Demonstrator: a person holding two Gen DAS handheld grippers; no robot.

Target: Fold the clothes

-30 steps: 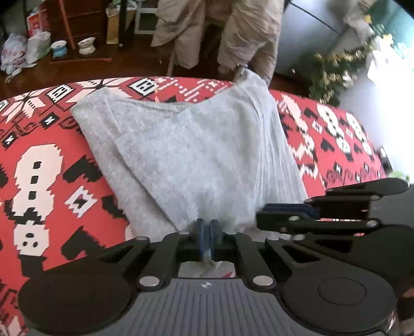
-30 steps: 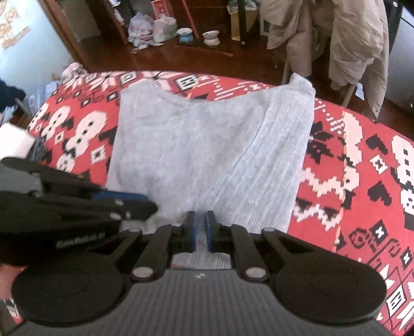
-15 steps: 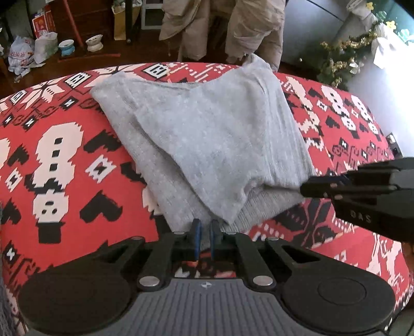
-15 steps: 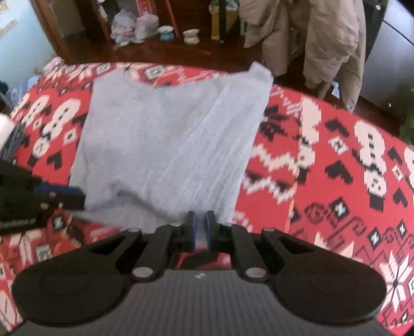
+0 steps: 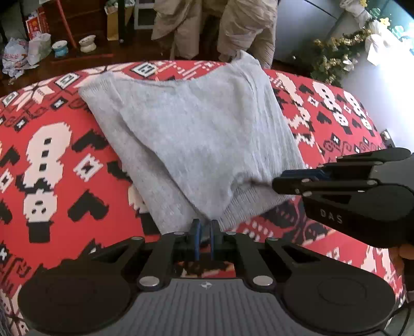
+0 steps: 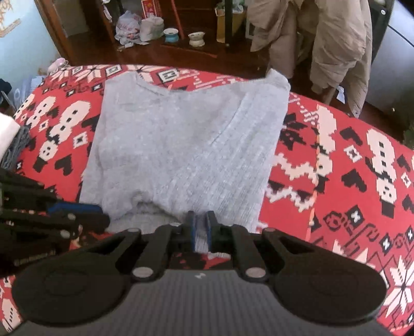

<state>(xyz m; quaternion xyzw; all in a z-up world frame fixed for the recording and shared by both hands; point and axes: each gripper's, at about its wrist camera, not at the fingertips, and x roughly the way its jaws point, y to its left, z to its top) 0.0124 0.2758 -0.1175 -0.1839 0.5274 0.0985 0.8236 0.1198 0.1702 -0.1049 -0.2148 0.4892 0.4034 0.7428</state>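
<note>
Your grey sweater (image 5: 196, 134) lies folded on the red patterned cover (image 5: 46, 165), its near hem bunched right at your tools and its far corners reaching toward the cover's back edge. A diagonal fold runs across the top layer, and the ribbed hem peeks out beneath it on the near side.

Your left gripper (image 5: 204, 232) has its blue pads nearly together, with the near tip of the top layer caught between them; whether they squeeze it tight, you cannot tell, as a thin slit shows. Your right gripper (image 6: 201, 232) has its jaws closed on a strip of the ribbed hem, grey knit filling the gap between the pads. In the left view, your right gripper (image 5: 336, 181) comes in from the side with its tips touching the sweater's near right corner; in the right view the left gripper (image 6: 77, 214) sits just beside the near left corner.

Beyond the far edge, beige coats (image 6: 323, 38) hang over a chair close to the sweater's far right corner. On the dark floor stand two small bowls (image 6: 183, 36) and some crumpled bags (image 6: 137, 24). A tinsel decoration (image 5: 333, 54) sits off to the right.

The cover lies bare on both sides of the sweater, wider on the right. A folded grey and white pile (image 6: 11, 137) rests at the cover's left edge.
</note>
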